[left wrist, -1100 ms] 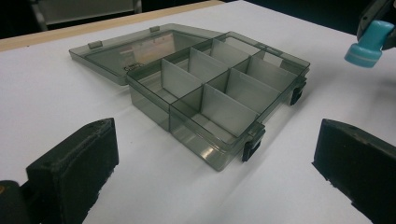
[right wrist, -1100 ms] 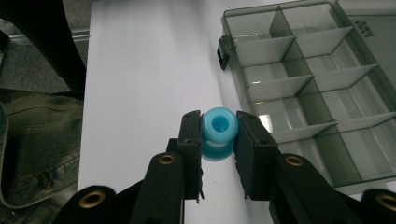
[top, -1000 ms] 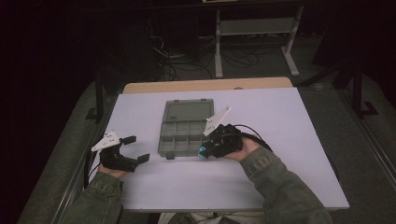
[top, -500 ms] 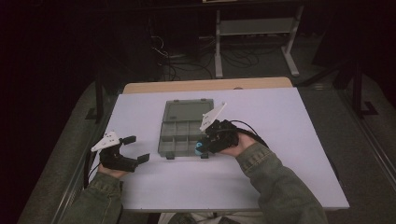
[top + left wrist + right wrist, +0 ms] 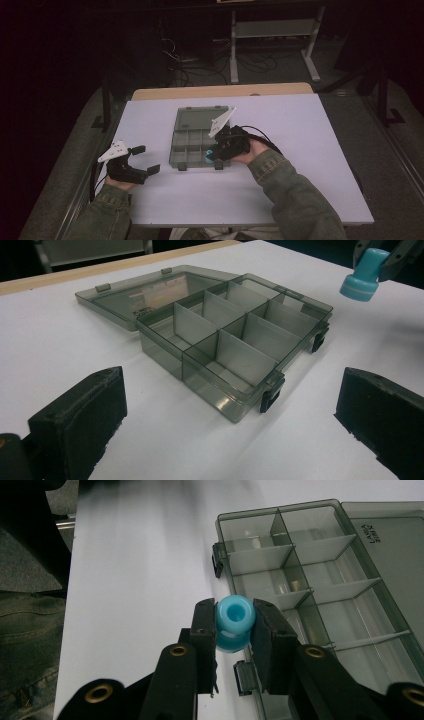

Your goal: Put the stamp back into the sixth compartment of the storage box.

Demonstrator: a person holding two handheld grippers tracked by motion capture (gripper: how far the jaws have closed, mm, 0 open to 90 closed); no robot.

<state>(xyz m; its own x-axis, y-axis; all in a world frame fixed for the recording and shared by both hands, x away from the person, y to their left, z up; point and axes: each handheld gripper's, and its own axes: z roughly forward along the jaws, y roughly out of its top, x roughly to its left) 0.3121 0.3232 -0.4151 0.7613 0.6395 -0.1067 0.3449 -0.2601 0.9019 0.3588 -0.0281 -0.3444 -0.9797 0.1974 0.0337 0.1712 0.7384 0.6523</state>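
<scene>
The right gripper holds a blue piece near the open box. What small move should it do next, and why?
Probably carry the blue spool a little farther over the compartment box and lower it into a near compartment. The right gripper is shut on the spool, which hangs at the box's front edge, near a latch, not yet over a cell. The lid lies open, and the left gripper rests open, apart.

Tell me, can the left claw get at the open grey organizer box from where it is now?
Probably yes. The left claw is open and holds nothing, with bare table between it and the organizer box; the right claw, holding the blue spool, is at the far corner.
</scene>
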